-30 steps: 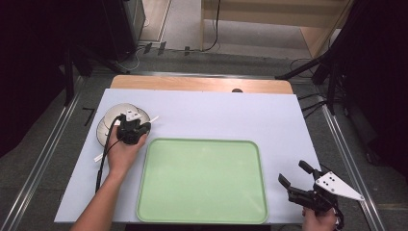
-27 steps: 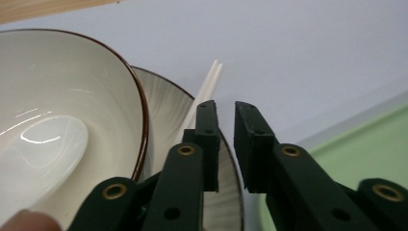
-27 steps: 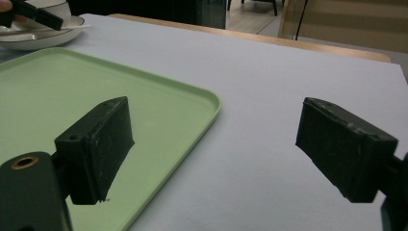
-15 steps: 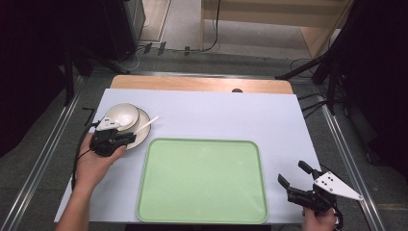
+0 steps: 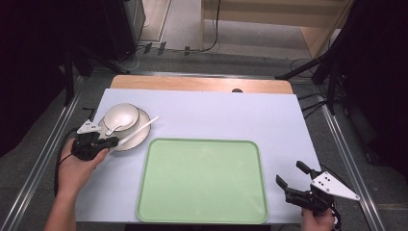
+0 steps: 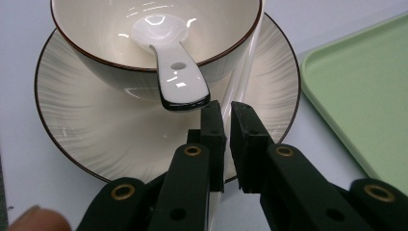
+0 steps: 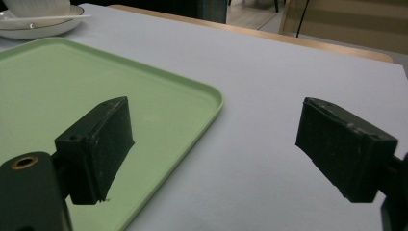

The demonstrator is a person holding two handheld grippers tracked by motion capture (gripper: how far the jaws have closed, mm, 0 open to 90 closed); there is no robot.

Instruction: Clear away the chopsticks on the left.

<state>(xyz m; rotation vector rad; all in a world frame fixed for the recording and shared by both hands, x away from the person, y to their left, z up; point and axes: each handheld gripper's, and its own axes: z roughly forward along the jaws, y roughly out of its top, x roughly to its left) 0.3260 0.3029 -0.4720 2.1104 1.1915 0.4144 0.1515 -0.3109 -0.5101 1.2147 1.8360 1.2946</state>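
Closing in on a white chopstick, the left hand-held gripper has its jaws nearly together, with the stick's near end running down between them; whether they already pinch it I cannot tell. The chopstick lies slanted across the plate, beside the bowl, its far tip reaching past the rim toward the tray. A white soup spoon sits in the bowl, handle over the lip, just beside the jaws.

I judge the work barely begun: plate, bowl, spoon and stick all rest at the worktop's left edge, and the green tray next to them carries nothing.

The right hand-held gripper waits by the tray's near right corner, jaws wide apart, holding nothing.

The spoon handle and bowl wall crowd the grasp; the path to the tray looks free.
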